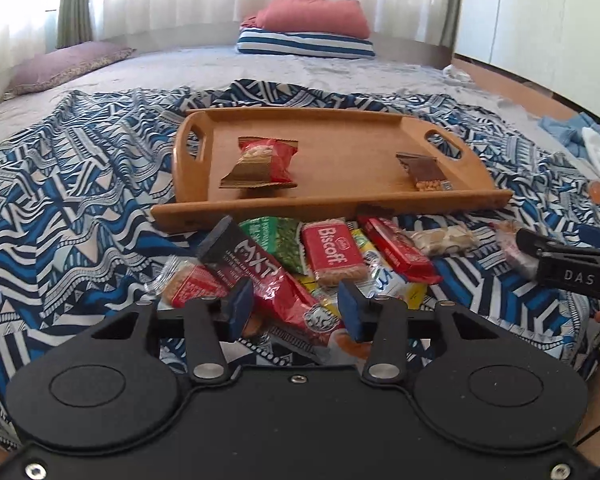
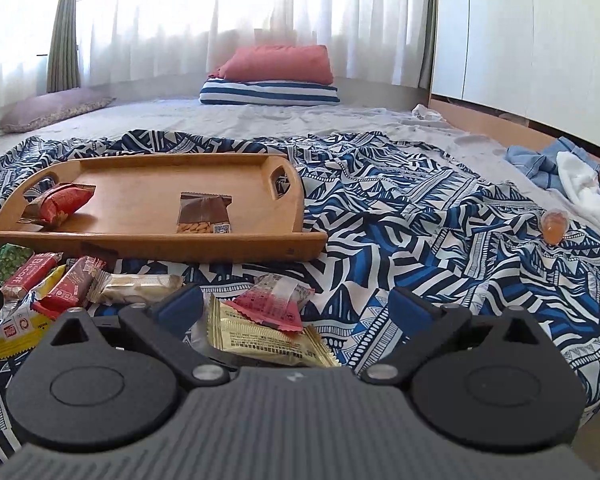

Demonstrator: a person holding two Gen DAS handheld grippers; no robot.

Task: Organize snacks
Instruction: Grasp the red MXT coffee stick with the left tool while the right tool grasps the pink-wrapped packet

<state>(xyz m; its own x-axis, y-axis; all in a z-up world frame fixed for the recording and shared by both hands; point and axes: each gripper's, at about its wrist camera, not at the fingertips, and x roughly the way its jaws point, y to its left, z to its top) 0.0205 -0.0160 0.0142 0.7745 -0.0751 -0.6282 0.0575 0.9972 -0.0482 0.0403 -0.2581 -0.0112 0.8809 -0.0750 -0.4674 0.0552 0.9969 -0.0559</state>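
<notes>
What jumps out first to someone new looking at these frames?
The wooden tray on the blue patterned blanket, holding only two snacks: a red packet at its left and a brown nut bar at its right. In front of it lies a bright pile of wrappers, the red Biscoff pack in the middle, with the left gripper closing around a long dark-red bar.

We see a blue, white and black geometric cloth [image 1: 80, 184], a honey-brown wooden tray [image 1: 340, 200], a red Biscoff packet [image 1: 332, 254], a green packet [image 1: 278, 240], a gold sachet [image 2: 260, 338] and a navy-and-white striped pillow [image 2: 268, 94].
</notes>
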